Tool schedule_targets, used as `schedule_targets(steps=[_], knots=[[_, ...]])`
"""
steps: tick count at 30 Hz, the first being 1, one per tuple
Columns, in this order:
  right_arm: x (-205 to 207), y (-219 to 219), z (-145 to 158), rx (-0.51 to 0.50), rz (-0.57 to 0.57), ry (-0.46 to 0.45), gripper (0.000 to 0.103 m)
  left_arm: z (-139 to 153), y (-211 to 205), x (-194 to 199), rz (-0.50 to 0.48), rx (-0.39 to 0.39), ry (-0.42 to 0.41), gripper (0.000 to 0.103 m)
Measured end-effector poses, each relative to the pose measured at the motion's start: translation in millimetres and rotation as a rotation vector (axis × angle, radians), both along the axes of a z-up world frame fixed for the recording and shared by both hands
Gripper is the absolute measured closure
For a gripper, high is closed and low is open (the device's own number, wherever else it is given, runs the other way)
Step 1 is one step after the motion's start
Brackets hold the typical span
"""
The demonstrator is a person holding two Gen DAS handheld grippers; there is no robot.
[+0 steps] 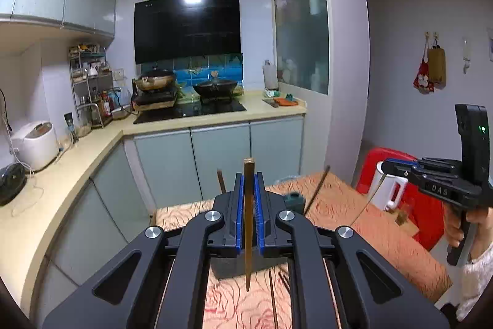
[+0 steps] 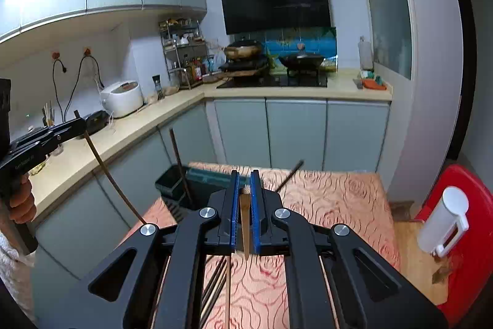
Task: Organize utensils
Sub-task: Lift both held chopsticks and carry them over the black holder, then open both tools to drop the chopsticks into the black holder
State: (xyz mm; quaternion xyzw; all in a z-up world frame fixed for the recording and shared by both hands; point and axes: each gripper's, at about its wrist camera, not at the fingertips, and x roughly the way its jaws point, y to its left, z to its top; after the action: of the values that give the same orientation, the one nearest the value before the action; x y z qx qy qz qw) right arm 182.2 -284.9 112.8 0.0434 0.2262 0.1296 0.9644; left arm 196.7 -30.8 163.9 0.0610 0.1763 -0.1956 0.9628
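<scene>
Far left, a white rice cooker [image 1: 35,144] sits on the pale curved kitchen counter [image 1: 92,150], well apart from the work.

Our left gripper [image 1: 249,174] is clamped shut on a thin brown wooden chopstick [image 1: 248,224]. The blue finger pads [image 1: 239,205] press on it from both sides, its blunt end stands just above the fingertips and its tapered tip hangs down over the rose-patterned orange tablecloth [image 1: 354,221]. Below it, more dark chopsticks [image 1: 272,298] lie loose on the cloth.

In the right wrist view, a black rectangular utensil bin [image 2: 172,184] stands at the far left corner of the table with a dark stick [image 2: 178,162] upright in it; we judge this the likely place for the utensils.

Our right gripper [image 2: 245,174] is likewise closed on a second brown chopstick [image 2: 245,224], held near its thick end, tip down, above several dark chopsticks [image 2: 215,282] on the cloth.

Far right, a white plastic jug [image 2: 443,224] stands beside a red plastic chair [image 2: 468,184].

We expect these sticks to be light, stiff and smooth, so they can pivot or slip between flat pads. Gripping near the thicker end, as now, gives the broadest bearing, but a long free tip will swing. A hold nearer the middle would steady it for lowering into the bin.
</scene>
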Motion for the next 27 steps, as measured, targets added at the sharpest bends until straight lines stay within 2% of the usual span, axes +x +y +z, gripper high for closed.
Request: schedule_targets(steps=[7, 14, 20, 27], knots=[[22, 9, 25, -0.016, -0.010, -0.053, 0.095, 24, -21, 26, 0.013, 0.000, -0.036, 0.097], [54, 17, 25, -0.028, -0.024, -0.044, 0.095, 35, -40, 57, 0.021, -0.026, -0.049, 0.097], [79, 25, 12, -0.034, -0.022, -0.002, 0.095, 13, -51, 85, 0.024, -0.032, -0.006, 0.097], [99, 32, -13, -0.050, -0.022, 0.061, 0.095, -31, -45, 110, 0.056, -0.017, 0.062, 0.097]])
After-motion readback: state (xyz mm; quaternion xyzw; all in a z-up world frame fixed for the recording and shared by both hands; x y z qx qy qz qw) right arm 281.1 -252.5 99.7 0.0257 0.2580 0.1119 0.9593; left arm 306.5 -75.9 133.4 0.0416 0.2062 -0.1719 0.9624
